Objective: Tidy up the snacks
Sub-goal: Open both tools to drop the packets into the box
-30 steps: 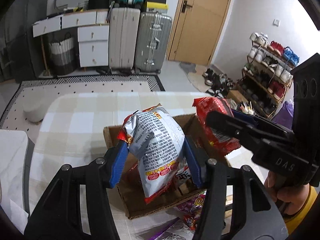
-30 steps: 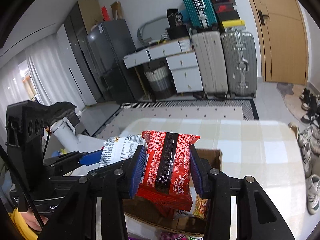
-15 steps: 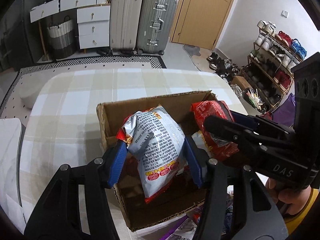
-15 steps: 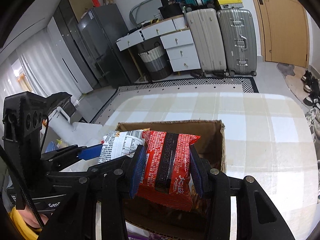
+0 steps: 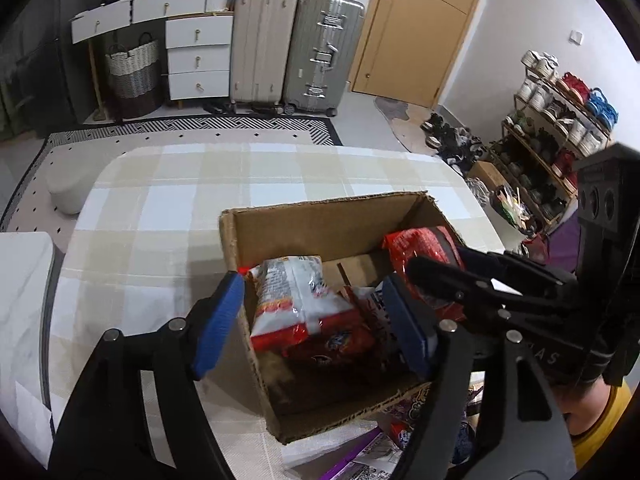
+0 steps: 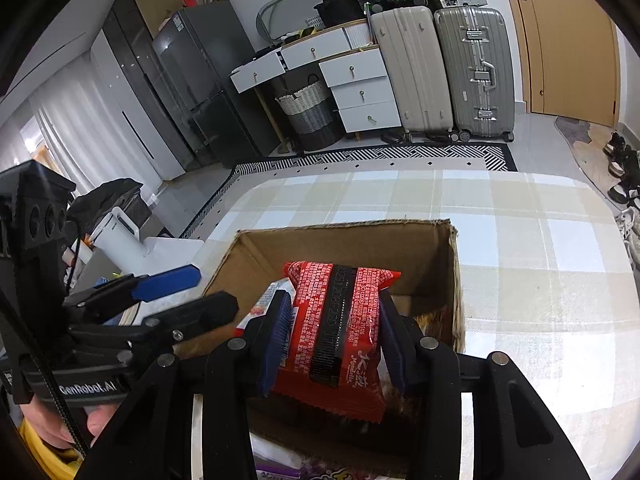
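Down come both grippers toward the cardboard box (image 5: pixel 320 220), and the left gripper (image 5: pixel 316 320) has just been opening: its jaws stand wide, and the silver-and-red chip bag (image 5: pixel 296 300) lies loose in the box between them, untouched. Just right, the right gripper (image 6: pixel 334 336) clamps the red snack packet (image 6: pixel 340 332) over the box's right side. Farther off, the checked tablecloth (image 5: pixel 180 200) stretches to suitcases (image 5: pixel 296 44) beside a wooden door (image 5: pixel 416 28).
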Motion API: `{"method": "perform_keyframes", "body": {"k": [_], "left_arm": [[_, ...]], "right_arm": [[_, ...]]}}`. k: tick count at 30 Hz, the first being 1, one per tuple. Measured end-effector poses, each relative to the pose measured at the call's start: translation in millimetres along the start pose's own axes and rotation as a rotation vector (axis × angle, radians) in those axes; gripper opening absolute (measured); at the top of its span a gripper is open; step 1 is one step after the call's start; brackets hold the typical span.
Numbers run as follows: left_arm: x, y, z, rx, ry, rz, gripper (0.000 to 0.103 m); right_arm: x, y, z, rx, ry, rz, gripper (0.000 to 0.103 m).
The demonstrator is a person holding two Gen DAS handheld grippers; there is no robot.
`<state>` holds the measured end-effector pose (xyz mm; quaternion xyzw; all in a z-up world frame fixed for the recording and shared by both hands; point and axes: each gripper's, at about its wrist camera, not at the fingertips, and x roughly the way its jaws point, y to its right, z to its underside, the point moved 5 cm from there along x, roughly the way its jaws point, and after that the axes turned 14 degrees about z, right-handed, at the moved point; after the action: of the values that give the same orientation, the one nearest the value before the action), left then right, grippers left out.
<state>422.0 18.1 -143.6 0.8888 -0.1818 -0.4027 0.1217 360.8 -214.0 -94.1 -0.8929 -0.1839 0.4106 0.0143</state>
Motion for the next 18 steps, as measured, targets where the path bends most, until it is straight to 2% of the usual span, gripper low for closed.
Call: {"method": "perform_keyframes", "body": {"k": [3, 10, 12, 18], "left_arm": [[-20, 6, 8, -0.004, 0.008, -0.006, 0.075], [-37, 9, 18, -0.013, 0.001, -0.018, 0.075], [-40, 11, 21, -0.012, -0.003, -0.018, 0.075], [-56, 19, 30, -0.005, 0.001, -0.032, 0.076]], "right_arm": [[0, -3, 2, -0.008, -0.002, 0.007, 0.043], [3, -7, 2, -0.030, -0.020, 0.026, 0.043], [4, -9, 3, -0.038, -0.023, 0.041, 0.048], [-9, -11, 3, -0.044, 0.008, 0.065, 0.049]]}}
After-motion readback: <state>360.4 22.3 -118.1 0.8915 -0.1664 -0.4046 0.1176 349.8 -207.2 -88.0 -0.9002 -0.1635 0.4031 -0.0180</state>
